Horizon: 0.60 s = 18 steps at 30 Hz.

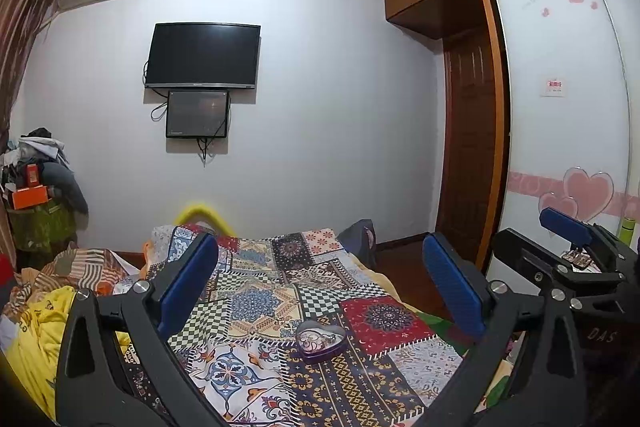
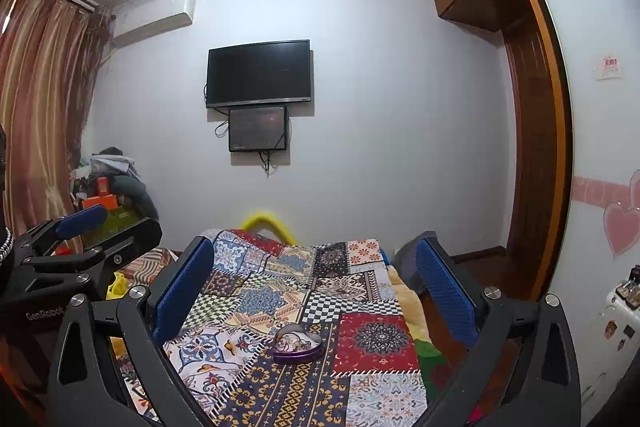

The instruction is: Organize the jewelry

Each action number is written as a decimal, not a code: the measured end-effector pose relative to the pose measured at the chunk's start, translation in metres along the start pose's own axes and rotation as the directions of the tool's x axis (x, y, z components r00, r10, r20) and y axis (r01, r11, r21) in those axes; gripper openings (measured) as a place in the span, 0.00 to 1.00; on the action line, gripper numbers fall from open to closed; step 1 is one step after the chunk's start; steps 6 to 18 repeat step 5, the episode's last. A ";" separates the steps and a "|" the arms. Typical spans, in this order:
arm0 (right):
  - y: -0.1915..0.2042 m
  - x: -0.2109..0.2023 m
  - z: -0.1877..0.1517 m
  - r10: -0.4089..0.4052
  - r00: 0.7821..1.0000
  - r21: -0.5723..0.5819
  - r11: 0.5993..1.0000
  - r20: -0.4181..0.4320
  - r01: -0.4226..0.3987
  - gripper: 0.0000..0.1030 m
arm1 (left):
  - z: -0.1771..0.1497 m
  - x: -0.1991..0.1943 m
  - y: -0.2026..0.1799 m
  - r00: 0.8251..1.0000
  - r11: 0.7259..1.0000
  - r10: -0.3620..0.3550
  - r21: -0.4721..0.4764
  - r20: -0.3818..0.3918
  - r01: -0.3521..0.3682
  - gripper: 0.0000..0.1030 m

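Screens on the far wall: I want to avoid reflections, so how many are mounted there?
2. A large black TV hangs mid-wall, and a smaller dark screen sits directly below it, cables dangling underneath. Both appear off. None seems hidden elsewhere on that wall.

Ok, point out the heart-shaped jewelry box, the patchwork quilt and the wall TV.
heart-shaped jewelry box [image 1: 320,341], left wrist view, on its open top.
patchwork quilt [image 2: 378,337], right wrist view, on the red patch.
wall TV [image 2: 259,73], right wrist view, on the screen's middle.
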State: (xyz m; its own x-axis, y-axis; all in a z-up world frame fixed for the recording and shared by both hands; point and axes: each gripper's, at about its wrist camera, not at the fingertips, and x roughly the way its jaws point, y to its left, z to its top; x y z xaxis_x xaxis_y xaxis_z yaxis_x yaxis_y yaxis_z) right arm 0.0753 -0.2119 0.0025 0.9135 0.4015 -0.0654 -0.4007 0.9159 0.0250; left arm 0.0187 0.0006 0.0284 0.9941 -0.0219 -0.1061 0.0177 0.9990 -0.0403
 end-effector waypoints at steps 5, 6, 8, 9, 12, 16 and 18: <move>-0.001 0.004 -0.002 0.003 1.000 0.003 1.000 -0.008 -0.003 0.97 | -0.002 0.004 0.002 1.000 1.000 -0.009 -0.003 -0.012 0.009 1.00; -0.001 0.004 -0.002 0.003 1.000 0.003 1.000 -0.008 -0.003 0.97 | -0.002 0.004 0.002 1.000 1.000 -0.009 -0.003 -0.012 0.009 1.00; -0.001 0.004 -0.002 0.003 1.000 0.003 1.000 -0.008 -0.003 0.97 | -0.002 0.004 0.002 1.000 1.000 -0.009 -0.003 -0.012 0.009 1.00; -0.001 0.004 -0.002 0.003 1.000 0.003 1.000 -0.008 -0.003 0.97 | -0.002 0.004 0.002 1.000 1.000 -0.009 -0.003 -0.012 0.009 1.00; -0.001 0.004 -0.002 0.003 1.000 0.003 1.000 -0.008 -0.003 0.97 | -0.002 0.004 0.002 1.000 1.000 -0.009 -0.003 -0.012 0.009 1.00; -0.001 0.004 -0.002 0.003 1.000 0.003 1.000 -0.008 -0.003 0.97 | -0.002 0.004 0.002 1.000 1.000 -0.009 -0.003 -0.012 0.009 1.00; -0.001 0.004 -0.002 0.003 1.000 0.003 1.000 -0.008 -0.003 0.97 | -0.002 0.004 0.002 1.000 1.000 -0.009 -0.003 -0.012 0.009 1.00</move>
